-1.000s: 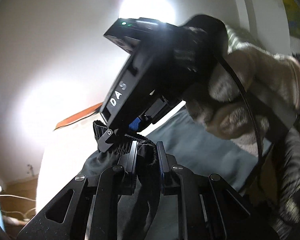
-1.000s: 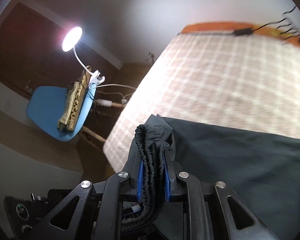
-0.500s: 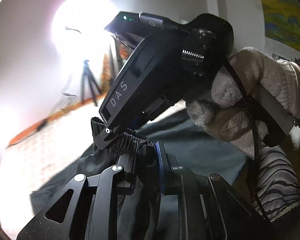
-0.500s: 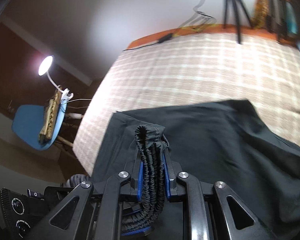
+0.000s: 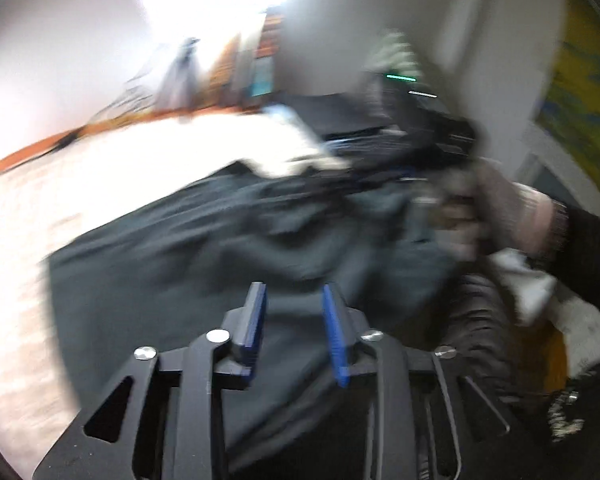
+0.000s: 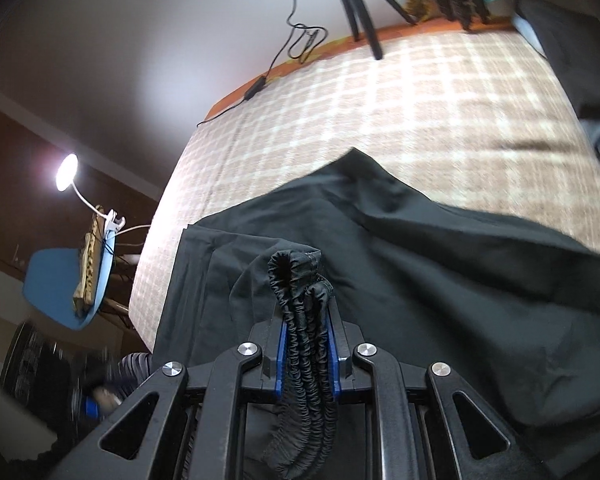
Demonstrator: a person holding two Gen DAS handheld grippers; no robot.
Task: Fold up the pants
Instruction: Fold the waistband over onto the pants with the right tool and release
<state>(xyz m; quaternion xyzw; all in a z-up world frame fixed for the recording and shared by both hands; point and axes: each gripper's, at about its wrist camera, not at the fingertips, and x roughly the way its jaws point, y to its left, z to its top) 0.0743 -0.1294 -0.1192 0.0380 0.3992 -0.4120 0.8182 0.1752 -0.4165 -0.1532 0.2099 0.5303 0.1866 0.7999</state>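
Since approx. a second ago, the left gripper [image 5: 291, 328] no longer has the elastic waistband [image 6: 304, 340] between its pads: its jaws are opening, blue pads apart, nothing clamped, with dark cloth lying beyond and below them. The right gripper [image 6: 304, 356], close in front of the left-wrist cam earlier, now sits further off at upper right of that view, blurred, carried by a gloved hand [image 5: 496, 216]. In the right-wrist view more of the pants [image 6: 420, 264] now lies spread on the checked bed cover [image 6: 380, 120] than before. Right jaws remain clamped on the bunched waistband, the folded elastic standing up between the pads. Likely meaning: the left side of the waistband is released, so the garment is laid down w/ one end still held; the fold itself looks not yet made. Pose: both grippers point downward at a slant toward the bed. The left-wrist view is motion-blurred, so cloth detail there cannot be read. Pants location: on the bed near its edge, legs running to the right of the right-wrist view.
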